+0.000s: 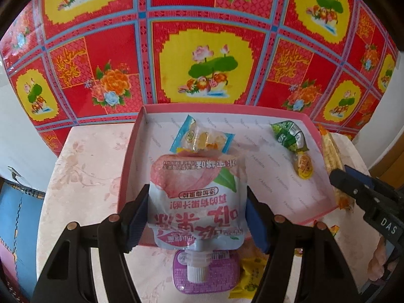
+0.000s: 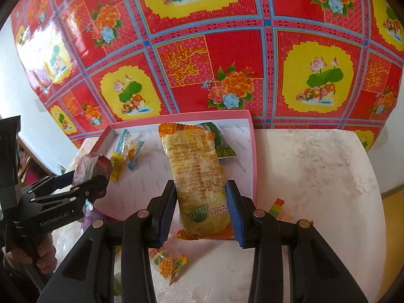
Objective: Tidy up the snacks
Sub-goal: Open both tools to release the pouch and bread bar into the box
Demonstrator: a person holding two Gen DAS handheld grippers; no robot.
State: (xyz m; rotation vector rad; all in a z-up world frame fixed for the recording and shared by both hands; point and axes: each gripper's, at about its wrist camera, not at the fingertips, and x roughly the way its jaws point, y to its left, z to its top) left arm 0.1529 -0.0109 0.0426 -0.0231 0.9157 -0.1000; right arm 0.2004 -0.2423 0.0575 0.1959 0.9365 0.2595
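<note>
Red floral oilcloth (image 1: 202, 50) hangs behind a table with a pale pink floral cover (image 1: 83, 176); on it sits a shallow pink box (image 1: 131, 156) with white lining.

Left gripper (image 1: 197, 214) holds a peach drink pouch (image 1: 197, 197) pinched between its blue pads, spout cap pointing back toward the camera; the pouch hangs over the box's near edge, its far end just short of a blue-edged clear candy packet (image 1: 202, 139) lying in the box. A green wrapped snack (image 1: 290, 136) and a small yellow candy (image 1: 304, 168) lie in the box's right part. Below the pouch's cap, on the table outside the box, a purple packet (image 1: 205, 275); beside it a yellow packet (image 1: 252, 277).

Right gripper (image 2: 200, 212) clamps a long yellow snack pack (image 2: 199, 176) at its lower half, fingers closed against both sides; the pack reaches out over the box interior, its far end overlapping the green snack (image 2: 222, 146); whether it touches the lining is hard to say. On the table below this gripper, a small orange-green candy bag (image 2: 169, 265); a striped colourful candy (image 2: 276, 207) just right of the box.
</note>
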